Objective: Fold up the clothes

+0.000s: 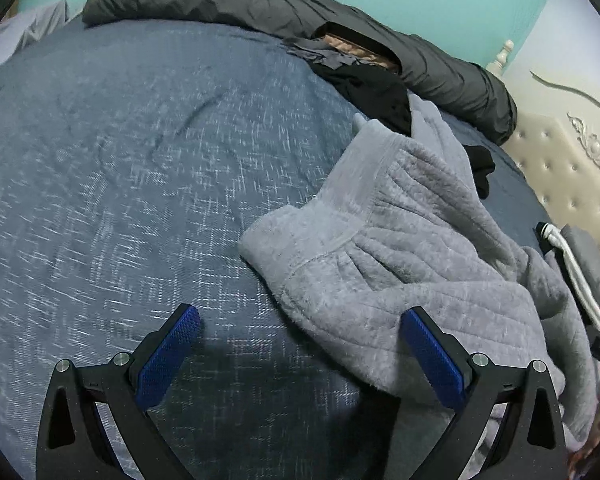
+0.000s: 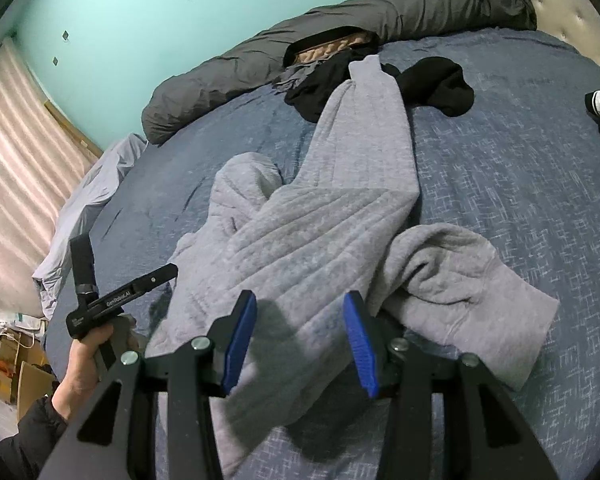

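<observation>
My left gripper (image 1: 300, 320) hangs with its blue-padded jaws spread wide and holding nothing, over the blue woven bedspread (image 1: 120, 200), with the elastic waistband end of the light grey fleecy quilted trousers (image 1: 380, 248) just to the right of its right finger. My right gripper (image 2: 300, 308) is also parted, moderately wide, with the same grey trousers (image 2: 320, 220) lying crumpled on the bedspread (image 2: 520, 180) beneath the gap; I cannot tell whether the pads touch the cloth. One trouser leg stretches away to the far side, its cuff ending beside a heap of black clothing (image 2: 432, 84); another part lies bunched to the near right. Along the far edge of the bed runs a long, rolled dark grey duvet (image 2: 340, 36), against a turquoise wall (image 2: 160, 8). In the right wrist view my left hand (image 2: 84, 360) grips its black tool at the near left edge of the bed. On the floor at the far left sit cardboard boxes (image 2: 24, 380), their contents too small to make out.
</observation>
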Demonstrator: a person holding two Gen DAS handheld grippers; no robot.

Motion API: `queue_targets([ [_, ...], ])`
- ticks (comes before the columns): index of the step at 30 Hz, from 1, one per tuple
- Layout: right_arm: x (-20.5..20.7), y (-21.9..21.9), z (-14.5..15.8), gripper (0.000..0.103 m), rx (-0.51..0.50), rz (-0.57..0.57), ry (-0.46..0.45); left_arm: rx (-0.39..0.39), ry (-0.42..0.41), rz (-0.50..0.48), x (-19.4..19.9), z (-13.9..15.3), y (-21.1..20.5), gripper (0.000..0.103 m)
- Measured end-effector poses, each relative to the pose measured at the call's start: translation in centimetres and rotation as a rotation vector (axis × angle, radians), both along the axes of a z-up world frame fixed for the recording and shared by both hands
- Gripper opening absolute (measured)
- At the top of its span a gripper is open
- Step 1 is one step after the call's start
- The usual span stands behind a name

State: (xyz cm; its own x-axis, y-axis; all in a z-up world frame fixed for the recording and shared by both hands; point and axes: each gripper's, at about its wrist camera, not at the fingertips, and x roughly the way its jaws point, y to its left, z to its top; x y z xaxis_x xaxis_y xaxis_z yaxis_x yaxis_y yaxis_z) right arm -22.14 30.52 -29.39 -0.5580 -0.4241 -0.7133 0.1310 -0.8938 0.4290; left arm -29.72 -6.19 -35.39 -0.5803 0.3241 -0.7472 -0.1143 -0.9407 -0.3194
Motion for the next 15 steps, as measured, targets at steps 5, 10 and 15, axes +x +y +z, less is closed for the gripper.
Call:
queue_targets([
  [5,-4.2,0.4,-1.0,0.054,0.024,-0.012,-0.065,0.011,-0.011,-0.006,-0.3,-0.3,0.0,0.103],
  [10,-8.3,0.9,-2.0,0.061,0.049,-0.024,-0.131,0.002,0.011,-0.015,0.0,0.5,0.0,0.103],
  [15,-12.5,1.3,-3.1,0.066,0.073,-0.036,-0.197,0.007,0.013,-0.013,0.2,0.6,-0.5,0.103],
])
